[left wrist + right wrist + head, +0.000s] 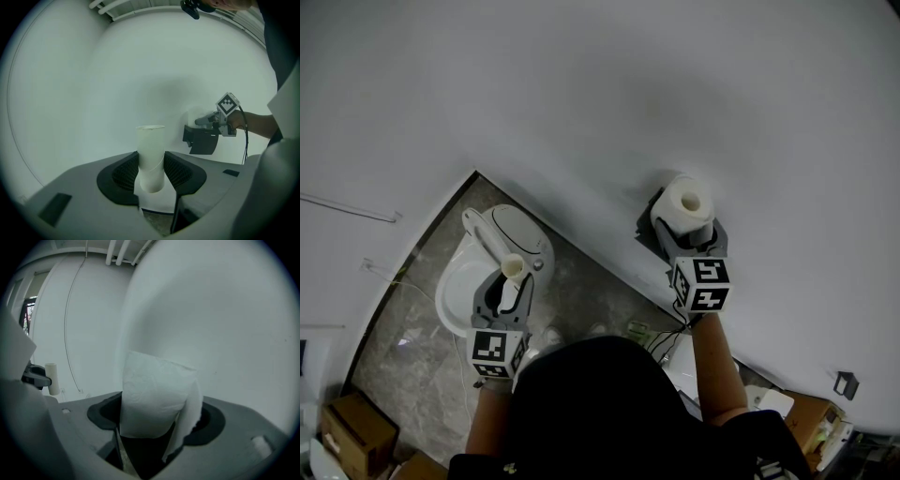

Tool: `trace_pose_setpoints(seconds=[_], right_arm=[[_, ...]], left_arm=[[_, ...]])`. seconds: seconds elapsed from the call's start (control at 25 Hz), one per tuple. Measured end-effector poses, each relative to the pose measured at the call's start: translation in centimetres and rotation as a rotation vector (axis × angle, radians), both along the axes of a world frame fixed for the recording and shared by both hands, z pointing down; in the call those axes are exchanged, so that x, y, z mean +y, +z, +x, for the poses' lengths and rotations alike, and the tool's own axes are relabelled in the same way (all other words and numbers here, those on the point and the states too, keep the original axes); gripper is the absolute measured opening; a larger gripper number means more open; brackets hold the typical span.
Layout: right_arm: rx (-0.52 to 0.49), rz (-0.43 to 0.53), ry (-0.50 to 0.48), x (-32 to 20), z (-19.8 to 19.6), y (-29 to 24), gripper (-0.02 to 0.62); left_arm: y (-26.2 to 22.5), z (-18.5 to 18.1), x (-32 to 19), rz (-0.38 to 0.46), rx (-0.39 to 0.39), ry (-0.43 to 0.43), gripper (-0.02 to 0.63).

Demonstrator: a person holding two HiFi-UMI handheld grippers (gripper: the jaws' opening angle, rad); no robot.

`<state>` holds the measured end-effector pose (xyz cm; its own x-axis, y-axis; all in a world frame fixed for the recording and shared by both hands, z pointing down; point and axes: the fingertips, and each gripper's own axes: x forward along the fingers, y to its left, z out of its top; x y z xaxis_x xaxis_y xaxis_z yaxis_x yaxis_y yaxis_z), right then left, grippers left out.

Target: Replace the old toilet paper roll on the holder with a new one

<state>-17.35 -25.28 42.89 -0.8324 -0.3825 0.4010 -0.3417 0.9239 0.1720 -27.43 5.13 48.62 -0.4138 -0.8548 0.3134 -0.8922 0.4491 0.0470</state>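
Gripping the new roll by its curved sides, the right gripper had both pads pressed into the paper. The core hole faced up toward the head camera. A loose tail of sheet hung off the roll's right side, down past the jaw.

The roll sat right at the dark holder on the white wall, just above and in front of it. Couldn't tell whether it touched the holder. The roll and gripper body covered most of the holder from above.

The old cardboard tube, bare of paper, was well apart to the left. The left gripper pinched it upright between the pads, about half of it sticking out above them. In the head view it was held over the toilet, whose lid was raised.

Surroundings:
- A grey stone floor ran along the wall's foot.
- A cardboard box sat at the floor's lower-left corner.
- More boxes were at the lower right.
- A thin pipe ran along the left wall.
- A black cable dropped from the right gripper.
- The person's dark shirt blocked the floor directly below.
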Motion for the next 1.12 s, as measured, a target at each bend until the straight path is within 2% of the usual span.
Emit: trace_pose_setpoints(seconds=[0.36,0.6,1.12], right_arm=[[0.018,-0.005,0.006,0.0,0.1,0.3,0.379],[0.031,-0.004,-0.004,0.2,0.3,0.4,0.431],[-0.069,-0.051,0.012,1.3,3.7,-2.0,0.451]], left_arm=[[0.3,0.4,0.2,0.002,0.009,0.005,0.181],[0.4,0.8,0.5,0.003,0.01,0.003,0.181],[0.3,2.4,-0.8,0.005,0.016,0.053,0.181]])
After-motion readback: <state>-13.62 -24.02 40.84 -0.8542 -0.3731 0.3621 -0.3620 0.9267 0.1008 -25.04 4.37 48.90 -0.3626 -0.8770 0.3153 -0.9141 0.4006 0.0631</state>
